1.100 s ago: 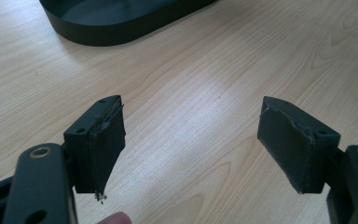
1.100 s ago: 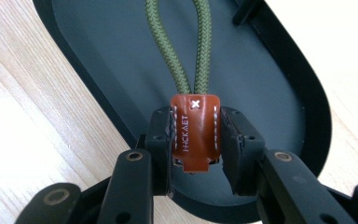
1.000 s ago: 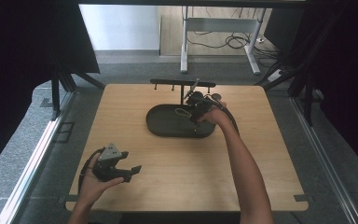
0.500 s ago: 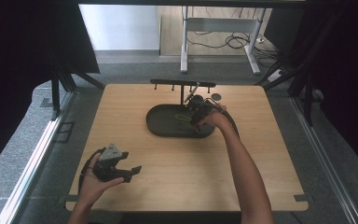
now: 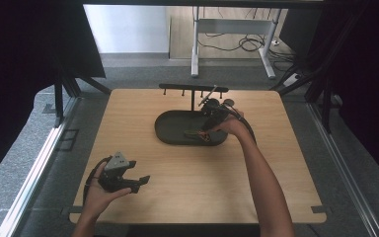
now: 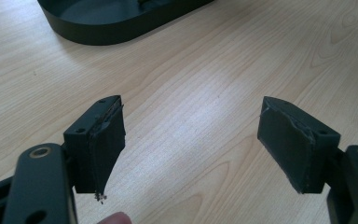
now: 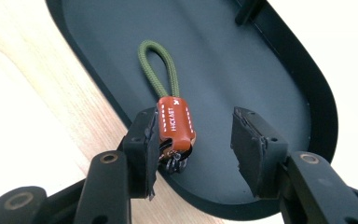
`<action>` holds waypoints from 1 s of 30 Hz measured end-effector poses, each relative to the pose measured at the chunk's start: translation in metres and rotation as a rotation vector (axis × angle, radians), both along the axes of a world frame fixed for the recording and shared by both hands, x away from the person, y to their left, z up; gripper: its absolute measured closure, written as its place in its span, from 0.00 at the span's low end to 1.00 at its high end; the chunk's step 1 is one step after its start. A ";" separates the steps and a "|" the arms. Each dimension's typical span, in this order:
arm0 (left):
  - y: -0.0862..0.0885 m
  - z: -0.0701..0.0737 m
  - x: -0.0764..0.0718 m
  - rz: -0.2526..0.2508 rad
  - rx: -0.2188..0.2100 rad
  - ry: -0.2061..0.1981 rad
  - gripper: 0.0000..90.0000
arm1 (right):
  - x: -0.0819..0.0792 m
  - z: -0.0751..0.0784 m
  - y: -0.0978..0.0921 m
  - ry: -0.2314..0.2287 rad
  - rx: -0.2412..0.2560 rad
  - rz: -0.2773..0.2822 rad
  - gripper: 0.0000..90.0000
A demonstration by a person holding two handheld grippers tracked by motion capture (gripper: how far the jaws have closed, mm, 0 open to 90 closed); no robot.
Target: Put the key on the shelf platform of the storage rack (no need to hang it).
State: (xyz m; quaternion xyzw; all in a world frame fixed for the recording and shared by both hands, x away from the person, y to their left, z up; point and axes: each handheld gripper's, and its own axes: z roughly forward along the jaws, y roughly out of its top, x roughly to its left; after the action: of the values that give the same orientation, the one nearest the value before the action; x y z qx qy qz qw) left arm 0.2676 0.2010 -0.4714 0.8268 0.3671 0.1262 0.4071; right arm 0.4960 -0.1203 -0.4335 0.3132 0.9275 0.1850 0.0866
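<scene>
A key fob [image 7: 175, 123] with an orange leather tab and an olive cord loop lies in a black oval tray [image 7: 242, 60]. My right gripper [image 7: 198, 140] stands open over it. The tab sits against the left pad, and a wide gap separates it from the right pad. From the high view, the right gripper [image 5: 208, 123] reaches down into the tray [image 5: 172, 131] over the fob [image 5: 197, 134]. My left gripper [image 5: 140, 181] rests in a hand near the table's front left. It is open [image 6: 191, 144] over bare wood.
A black bar with several short pegs [image 5: 192, 89] stands just behind the tray. The tray's near rim [image 6: 98, 28] lies ahead of the left gripper. The wooden tabletop [image 5: 187, 187] stretches bare between the two hands.
The right gripper has dipped slightly lower into the tray. The left gripper has stayed where it was.
</scene>
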 end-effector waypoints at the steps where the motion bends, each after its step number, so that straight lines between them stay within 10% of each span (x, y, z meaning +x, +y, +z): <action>1: 0.000 0.000 0.000 0.000 0.002 0.000 0.26 | -0.001 0.002 -0.001 -0.003 0.005 0.002 0.58; 15: -0.003 0.000 -0.001 -0.006 0.010 0.001 0.26 | -0.041 0.021 -0.030 -0.062 0.066 0.025 0.56; 30: -0.007 0.000 -0.002 -0.011 0.020 -0.002 0.26 | -0.095 0.005 -0.088 -0.092 0.123 -0.005 0.55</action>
State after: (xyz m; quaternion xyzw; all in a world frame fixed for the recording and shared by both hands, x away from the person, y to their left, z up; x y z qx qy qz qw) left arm 0.2658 0.1937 -0.4712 0.8327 0.3609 0.1282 0.4000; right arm 0.4014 -0.2085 -0.4287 0.3116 0.9086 0.2555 0.1101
